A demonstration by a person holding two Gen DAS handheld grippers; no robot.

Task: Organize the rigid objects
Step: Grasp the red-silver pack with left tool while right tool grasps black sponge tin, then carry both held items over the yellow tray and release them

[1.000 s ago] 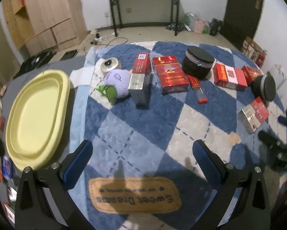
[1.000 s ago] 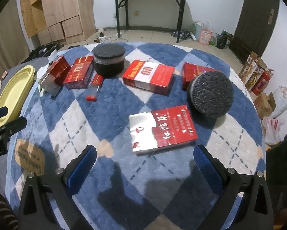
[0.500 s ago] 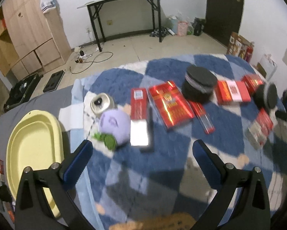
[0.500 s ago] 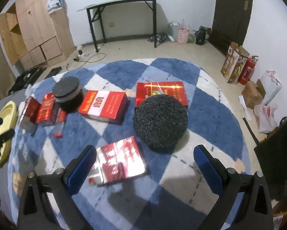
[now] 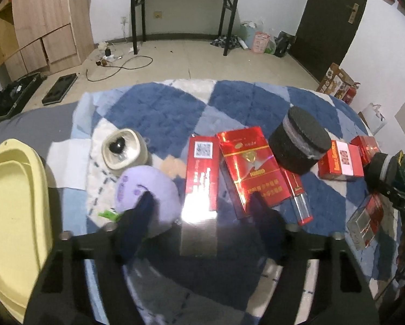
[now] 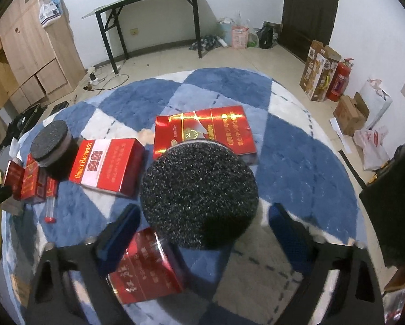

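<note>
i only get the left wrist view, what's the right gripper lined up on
Observer: The right gripper has its closing jaws either side of a black glittery round tin; the pads do not press on it yet.
Operator: anything close under that tin
Observer: Yes, a red and silver box lies just in front of it, under the near pad side.
Operator: and behind it
Observer: A glossy red carton lies flat behind the tin, and a Double Happiness box sits beside that, toward the second black tin.
</note>
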